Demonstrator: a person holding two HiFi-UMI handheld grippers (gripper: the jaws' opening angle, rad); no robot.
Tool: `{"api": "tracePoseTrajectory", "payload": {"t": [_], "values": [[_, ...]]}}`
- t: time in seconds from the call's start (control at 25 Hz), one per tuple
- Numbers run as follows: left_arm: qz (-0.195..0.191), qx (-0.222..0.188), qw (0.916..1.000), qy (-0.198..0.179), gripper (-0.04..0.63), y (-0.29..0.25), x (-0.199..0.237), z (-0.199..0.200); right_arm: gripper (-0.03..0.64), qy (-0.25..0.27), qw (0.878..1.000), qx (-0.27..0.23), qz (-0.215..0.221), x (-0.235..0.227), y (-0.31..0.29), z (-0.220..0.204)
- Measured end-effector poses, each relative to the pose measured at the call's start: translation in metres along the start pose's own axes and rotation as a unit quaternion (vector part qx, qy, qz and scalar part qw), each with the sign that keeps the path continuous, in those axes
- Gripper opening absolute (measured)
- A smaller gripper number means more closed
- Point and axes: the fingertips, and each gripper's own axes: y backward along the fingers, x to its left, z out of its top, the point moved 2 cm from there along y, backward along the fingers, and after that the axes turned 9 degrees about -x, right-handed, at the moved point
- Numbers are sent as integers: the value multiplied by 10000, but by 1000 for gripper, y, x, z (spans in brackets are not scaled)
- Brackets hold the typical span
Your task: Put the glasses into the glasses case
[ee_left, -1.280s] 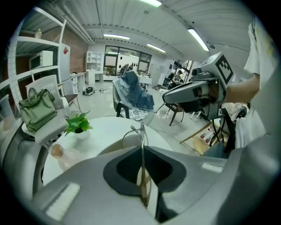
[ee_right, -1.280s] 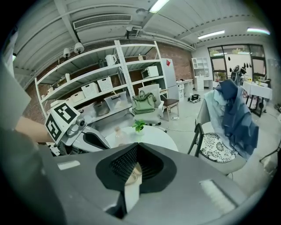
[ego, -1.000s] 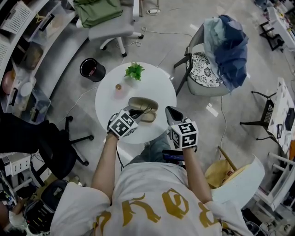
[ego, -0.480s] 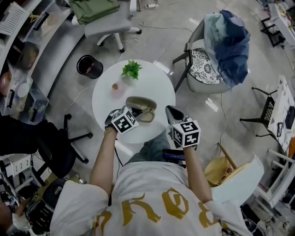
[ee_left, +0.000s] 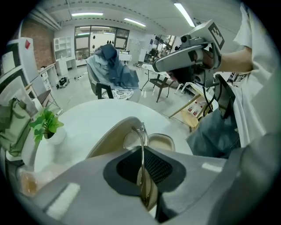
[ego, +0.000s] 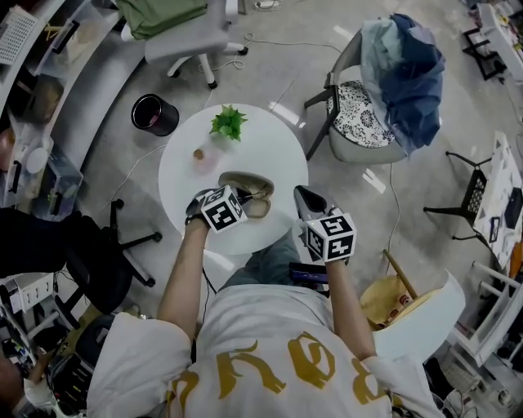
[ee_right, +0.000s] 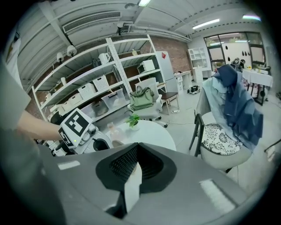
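— Left gripper (ego: pixel 243 196)?
— Mine's clamped on the glasses (ee_left: pixel 141 140), above the open case (ee_left: pixel 109 140) on the round white table (ego: pixel 184 171); plant (ego: pixel 230 123) beyond.
— Right gripper (ego: pixel 304 198)?
— Closed, empty, at the table's edge. Clothes-draped chair (ego: pixel 359 122) farther right, grey floor (ego: pixel 270 73).

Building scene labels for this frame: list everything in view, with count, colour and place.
table: 1, white, round, in front of the person
glasses case: 1, tan, open, on the table by the left claw
glasses: 1, thin metal frame, in the left claw, at the case
potted plant: 1, green, far side of the table
small container: 1, pinkish, on the table beside the plant
bin: 1, black, on the floor left of the table
office chair: 1, grey, green bag on it
chair: 1, draped with blue clothes, right of the table
left claw: shut on the glasses
right claw: shut, empty, near the table's right edge
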Motion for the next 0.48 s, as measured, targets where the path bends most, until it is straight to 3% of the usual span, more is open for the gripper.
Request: {"api": "tracePoseTrajectory", "payload": {"t": [0.48], "values": [[-125,269,9995,-72,18,-10,-2,-9,24,113,9998,139,89,-2,-3,2]]}}
